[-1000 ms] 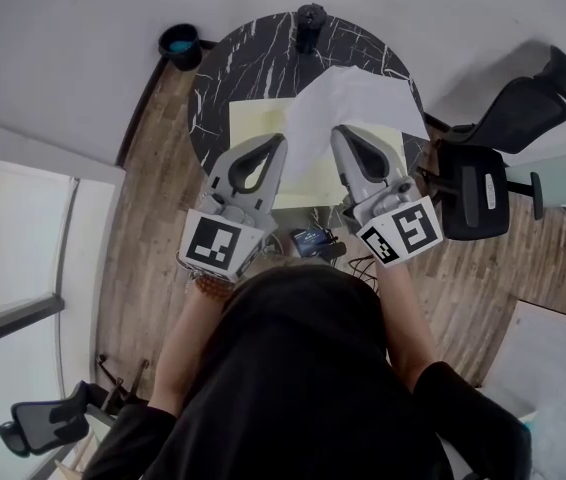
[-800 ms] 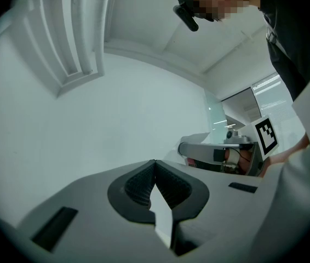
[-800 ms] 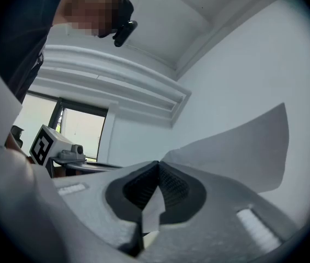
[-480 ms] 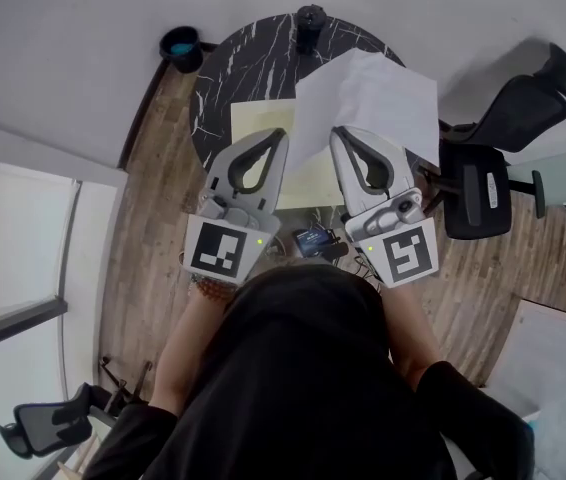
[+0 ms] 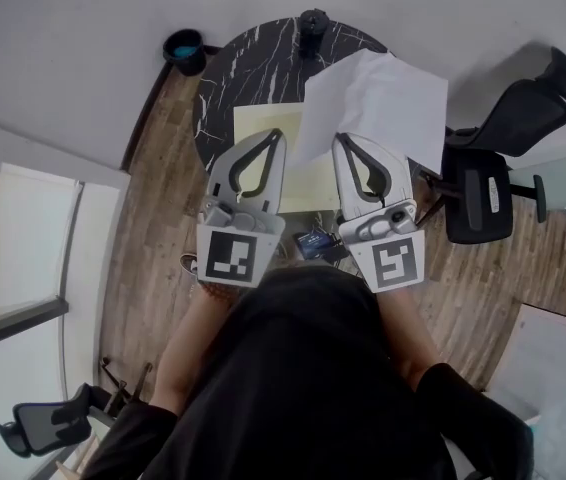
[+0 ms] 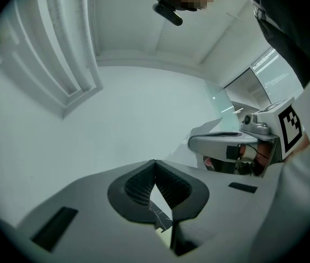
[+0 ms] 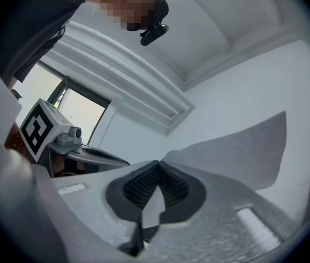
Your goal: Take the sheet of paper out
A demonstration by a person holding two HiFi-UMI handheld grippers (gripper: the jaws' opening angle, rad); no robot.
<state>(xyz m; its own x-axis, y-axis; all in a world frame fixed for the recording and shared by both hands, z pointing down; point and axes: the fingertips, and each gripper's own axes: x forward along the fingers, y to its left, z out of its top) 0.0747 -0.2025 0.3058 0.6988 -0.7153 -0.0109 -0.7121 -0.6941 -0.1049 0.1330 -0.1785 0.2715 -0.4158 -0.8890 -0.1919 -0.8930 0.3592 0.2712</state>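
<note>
White sheet of paper (image 5: 383,103), slanting away rightward, pinched by right gripper (image 5: 343,140)

Office: black swivel chair (image 5: 483,193), round marble table (image 5: 253,68).

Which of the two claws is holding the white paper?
The right gripper: it pinches the white sheet at its edge, while the left gripper is closed on nothing.
</note>
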